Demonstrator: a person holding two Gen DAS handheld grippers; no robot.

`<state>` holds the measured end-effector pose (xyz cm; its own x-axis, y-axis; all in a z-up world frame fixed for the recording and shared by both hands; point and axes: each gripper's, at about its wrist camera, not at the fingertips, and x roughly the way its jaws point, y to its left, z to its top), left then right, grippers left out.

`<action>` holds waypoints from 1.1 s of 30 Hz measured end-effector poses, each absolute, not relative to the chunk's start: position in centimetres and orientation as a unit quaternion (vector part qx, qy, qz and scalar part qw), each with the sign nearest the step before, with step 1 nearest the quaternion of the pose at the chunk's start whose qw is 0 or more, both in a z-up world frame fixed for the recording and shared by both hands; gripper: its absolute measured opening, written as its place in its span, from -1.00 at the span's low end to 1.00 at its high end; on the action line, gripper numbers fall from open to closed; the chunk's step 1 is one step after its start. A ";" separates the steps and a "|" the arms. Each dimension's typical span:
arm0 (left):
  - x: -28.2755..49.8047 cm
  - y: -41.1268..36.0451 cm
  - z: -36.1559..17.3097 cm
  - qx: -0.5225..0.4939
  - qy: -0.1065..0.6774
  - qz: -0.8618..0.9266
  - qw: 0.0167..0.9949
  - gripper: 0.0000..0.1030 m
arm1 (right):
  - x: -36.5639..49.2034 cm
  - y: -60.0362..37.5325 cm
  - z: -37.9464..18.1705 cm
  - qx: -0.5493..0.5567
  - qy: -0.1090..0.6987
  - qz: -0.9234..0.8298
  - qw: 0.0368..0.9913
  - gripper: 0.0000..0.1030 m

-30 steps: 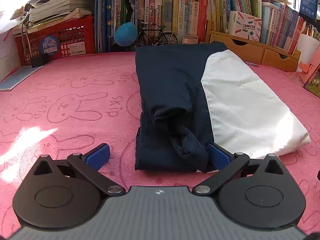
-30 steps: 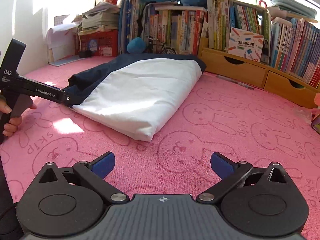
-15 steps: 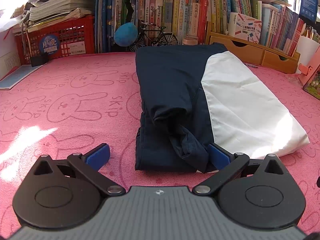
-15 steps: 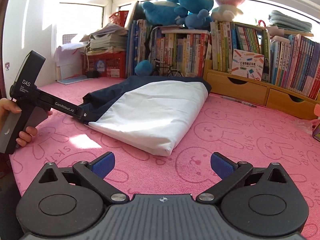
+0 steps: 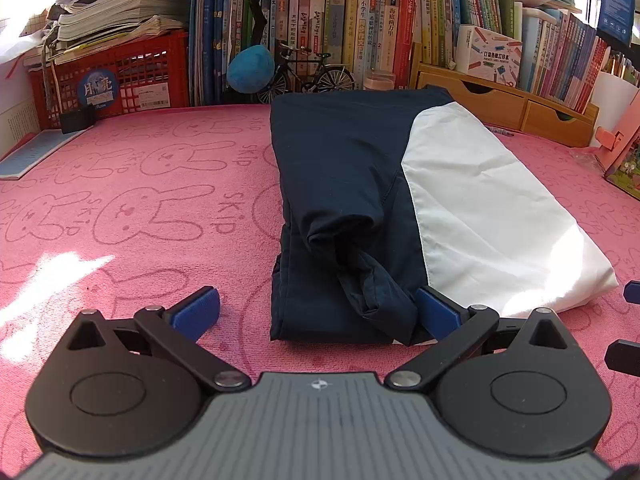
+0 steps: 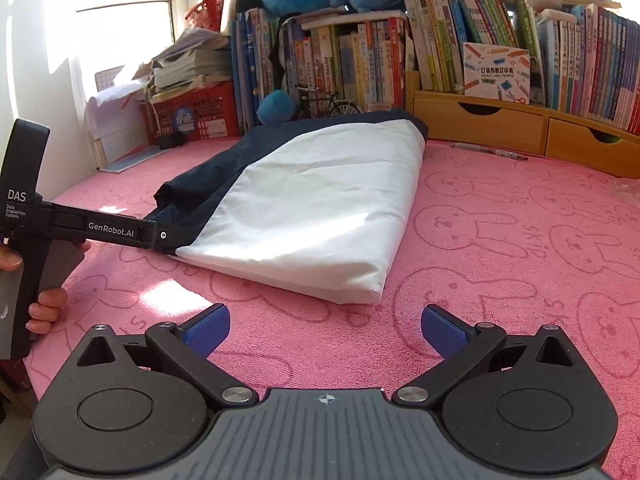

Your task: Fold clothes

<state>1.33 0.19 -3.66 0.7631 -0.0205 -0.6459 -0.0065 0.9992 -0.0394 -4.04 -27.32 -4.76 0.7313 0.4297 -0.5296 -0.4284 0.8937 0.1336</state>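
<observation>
I saw the folded navy-and-white garment (image 5: 400, 200) lying on the pink rabbit-print surface (image 5: 140, 200), in front of the bookshelf (image 5: 360, 40). My left hand-held gripper (image 5: 318, 310) was spread wide at the garment's near navy edge. My right hand-held gripper (image 6: 325, 327) gaped wide, empty, just short of the garment's white corner.

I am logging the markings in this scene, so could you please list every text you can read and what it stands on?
"DAS", above smaller print that reads about "Data Acquisition System": left gripper's handle.
"GenRobot.AI": left gripper's side bar.
"SKIP": pink bunny-print mat.
Round blue sticker on the red crate: two Chinese characters, not surely legible.
Book spines and white box: Chinese titles, too small.
</observation>
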 end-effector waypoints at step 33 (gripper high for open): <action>1.3 0.1 -3.7 -0.018 0.344 -0.003 0.939 1.00 | -4.2 -27.5 -5.3 0.037 0.299 0.201 0.932 1.00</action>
